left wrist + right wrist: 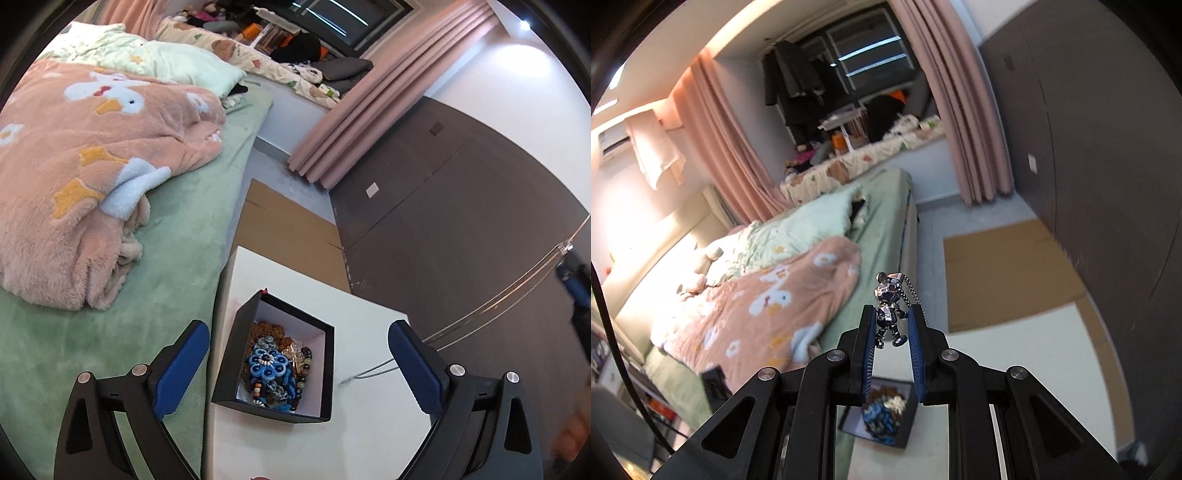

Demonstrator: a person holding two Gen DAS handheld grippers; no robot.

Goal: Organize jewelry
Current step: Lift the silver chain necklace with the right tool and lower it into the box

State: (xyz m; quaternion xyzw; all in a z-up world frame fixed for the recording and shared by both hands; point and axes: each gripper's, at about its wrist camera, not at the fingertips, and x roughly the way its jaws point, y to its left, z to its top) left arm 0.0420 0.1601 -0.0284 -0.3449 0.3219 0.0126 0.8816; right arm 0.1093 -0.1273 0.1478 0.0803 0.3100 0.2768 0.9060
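Beside the bed: jewelry sorting, one pendant in transit.

Black box (275,356), open-topped on the white table (369,332) to receive pieces, already holds beads and a blue flower ornament (267,363). Left gripper (297,360), jaws spread wide, waits over it. Right gripper (892,326), raised above, clenches a silver figure pendant (888,310), its chain (912,291) trailing clear.

The box (273,360) (jewelry (275,369) inside) sits on the table (369,332), bed (177,236) to its left.
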